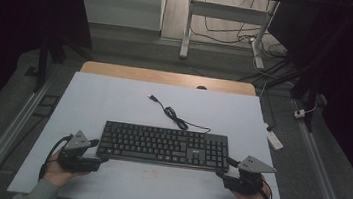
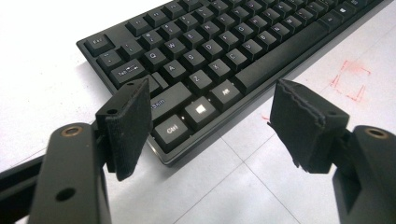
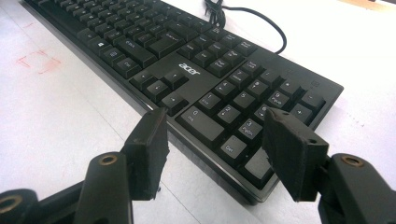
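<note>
both fingers wide; left gripper (image 2: 210, 126) and right gripper (image 3: 212, 154) hide keyboard (image 1: 164, 146) corners.

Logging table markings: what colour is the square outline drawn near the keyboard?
Red; the square outline shows best in the left gripper view.

overhead view facing forward, two close views sharing keyboard (image 1: 164, 146)
</note>
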Motion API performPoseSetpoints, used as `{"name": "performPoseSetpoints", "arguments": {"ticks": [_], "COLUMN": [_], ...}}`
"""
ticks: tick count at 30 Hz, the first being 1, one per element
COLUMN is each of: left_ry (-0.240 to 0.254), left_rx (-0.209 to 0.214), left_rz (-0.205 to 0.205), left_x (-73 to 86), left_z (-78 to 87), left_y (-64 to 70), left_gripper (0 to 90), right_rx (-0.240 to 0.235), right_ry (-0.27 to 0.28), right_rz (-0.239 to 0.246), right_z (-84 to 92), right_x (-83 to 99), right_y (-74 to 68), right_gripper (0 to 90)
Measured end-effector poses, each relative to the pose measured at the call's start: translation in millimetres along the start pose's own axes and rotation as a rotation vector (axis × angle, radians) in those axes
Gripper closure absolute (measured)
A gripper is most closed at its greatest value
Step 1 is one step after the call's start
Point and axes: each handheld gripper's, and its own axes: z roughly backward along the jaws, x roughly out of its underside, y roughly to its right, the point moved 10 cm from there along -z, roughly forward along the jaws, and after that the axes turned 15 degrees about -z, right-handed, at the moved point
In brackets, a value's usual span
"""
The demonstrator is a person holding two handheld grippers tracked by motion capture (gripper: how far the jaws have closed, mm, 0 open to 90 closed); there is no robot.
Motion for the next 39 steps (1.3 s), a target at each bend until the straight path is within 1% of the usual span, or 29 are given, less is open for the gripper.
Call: {"name": "performPoseSetpoints", "arguments": {"ticks": [8,33,35,39], "left_ry": [0.004,0.006,0.006,0.01], "left_rx": [-0.001,-0.007,-0.007,-0.011], "left_rz": [-0.001,-0.002,-0.003,0.009], "left_x": [-1.0,-1.3,-1.5,-2.3], "left_z": [0.0,0.3,0.2,-0.1], "left_y": [-0.3,-1.0,-1.0,-2.1], "left_gripper": [29.5,29.4,29.4,29.5], "right_rx": [-0.002,0.004,0.011,-0.001], "right_ry": [0.012,0.004,0.004,0.01], "right_rz": [-0.004,0.001,0.003,0.004], "right_z": [0.4,0.3,0.4,-0.1], "right_x": [-0.6,-0.3,-0.7,-2.2], "right_y": [-0.4,-0.5,-0.4,-2.5], "right_gripper": [40.8,40.8,40.8,40.8]}}
